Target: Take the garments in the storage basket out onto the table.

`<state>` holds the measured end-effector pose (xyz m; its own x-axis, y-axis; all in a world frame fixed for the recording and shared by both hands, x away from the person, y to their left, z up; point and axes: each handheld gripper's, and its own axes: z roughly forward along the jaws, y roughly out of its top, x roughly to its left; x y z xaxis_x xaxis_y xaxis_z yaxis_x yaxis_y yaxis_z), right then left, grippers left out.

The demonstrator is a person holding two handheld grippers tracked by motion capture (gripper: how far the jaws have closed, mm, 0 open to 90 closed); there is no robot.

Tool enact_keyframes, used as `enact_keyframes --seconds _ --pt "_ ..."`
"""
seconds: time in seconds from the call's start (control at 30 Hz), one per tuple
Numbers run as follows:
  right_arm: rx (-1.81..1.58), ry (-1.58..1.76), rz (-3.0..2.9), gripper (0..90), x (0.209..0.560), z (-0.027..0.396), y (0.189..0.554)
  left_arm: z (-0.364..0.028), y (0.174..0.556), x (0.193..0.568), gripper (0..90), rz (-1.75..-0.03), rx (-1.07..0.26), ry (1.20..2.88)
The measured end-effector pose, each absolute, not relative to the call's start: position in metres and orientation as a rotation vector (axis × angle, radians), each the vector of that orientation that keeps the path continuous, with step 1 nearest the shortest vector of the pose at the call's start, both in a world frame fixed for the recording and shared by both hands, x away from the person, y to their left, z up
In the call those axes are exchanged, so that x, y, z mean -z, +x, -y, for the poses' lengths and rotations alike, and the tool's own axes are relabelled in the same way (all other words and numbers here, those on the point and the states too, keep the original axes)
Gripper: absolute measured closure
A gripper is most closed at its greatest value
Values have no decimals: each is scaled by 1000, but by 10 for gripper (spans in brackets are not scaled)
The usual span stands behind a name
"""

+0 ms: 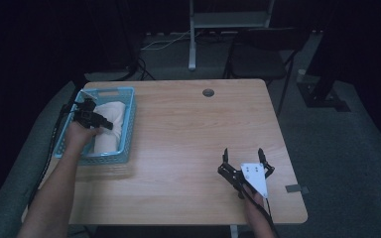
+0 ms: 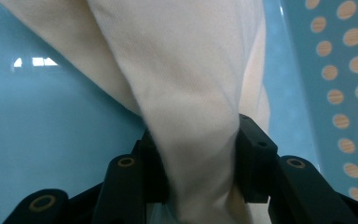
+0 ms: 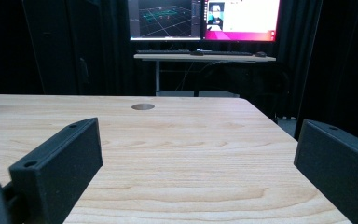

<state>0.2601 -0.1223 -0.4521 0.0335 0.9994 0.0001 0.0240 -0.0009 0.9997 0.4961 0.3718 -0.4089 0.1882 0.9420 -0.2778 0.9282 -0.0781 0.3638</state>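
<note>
Now | left claw [image 1: 110, 126] pinching cloth [image 1: 110, 126] | cloth lengthwise in basket [image 1: 129, 119] | right claw [image 1: 242, 154] wide

Black claw [image 1: 242, 154] with white plate, trailing black cable.

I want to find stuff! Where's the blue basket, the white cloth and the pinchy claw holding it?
blue basket [image 1: 124, 130], high view, right wall.
white cloth [image 2: 186, 93], left gripper view, middle of the bunched fabric.
left gripper [image 2: 196, 158], left gripper view, between its fingertips, shut on the cloth.
</note>
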Motion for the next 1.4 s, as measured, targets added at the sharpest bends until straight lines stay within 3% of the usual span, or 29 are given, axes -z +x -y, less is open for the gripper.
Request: enact_keyframes --seconds 0.17,0.4,1.4 --pt "-1173 1244 -1202 4 452 123 260 -376 496 404 626 -1758 -12 1999" --pt "-1174 1242 -1202 4 452 122 260 -376 485 389 636 -1725 -127 2046" --pt "-1170 1244 -1202 4 452 122 260 -389 458 345 639 -1670 -239 2011"
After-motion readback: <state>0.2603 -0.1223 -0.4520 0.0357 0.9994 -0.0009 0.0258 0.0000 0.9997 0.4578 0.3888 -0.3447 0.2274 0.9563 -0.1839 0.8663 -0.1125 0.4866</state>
